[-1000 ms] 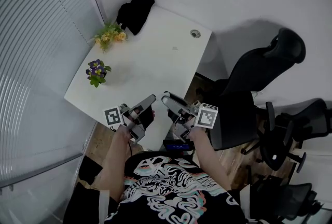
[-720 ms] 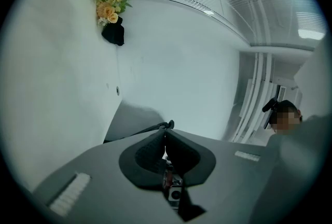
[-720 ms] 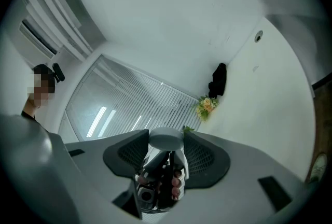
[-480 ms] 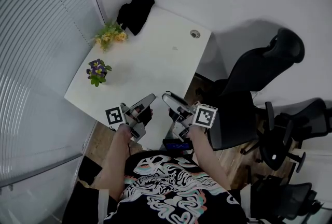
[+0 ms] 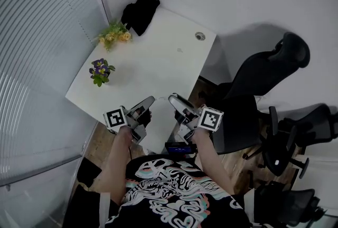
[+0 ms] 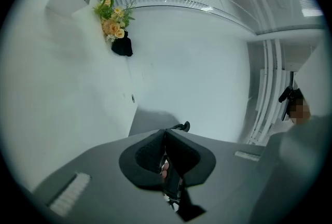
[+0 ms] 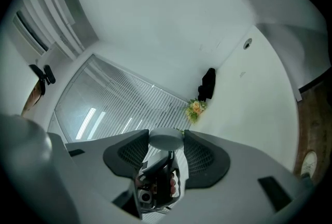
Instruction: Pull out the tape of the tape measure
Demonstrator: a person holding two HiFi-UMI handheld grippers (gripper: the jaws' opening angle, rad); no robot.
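White walls and slatted blinds point(image 5: 42, 37) enclose a white desk point(image 5: 158, 58), whose near edge lies beneath both tools. In the head view the left hand-held gripper point(image 5: 151, 100) and the right hand-held gripper point(image 5: 171, 98) sit side by side with their tips near each other, pointing out over the desk. What either one carries is too small to tell there.

The right gripper view shows more. A rounded grey case, apparently the tape measure point(image 7: 166, 140), sits between the jaw tips, and the jaws stand wide and press on it from both sides. Whether any tape is drawn out I cannot tell.

The left gripper view shows that gripper's jaws clenched tip to tip. A pinkish bit low in the gap is too dim to name.

Ahead of the left hand-held gripper stands a purple-flowered plant point(image 5: 100, 70). Farther on are yellow flowers point(image 5: 114, 35), beside a black cloth point(image 5: 140, 13) at the desk's far corner. Black office chairs point(image 5: 264, 74) stand to the right of the right hand-held gripper, and only the head view shows them.
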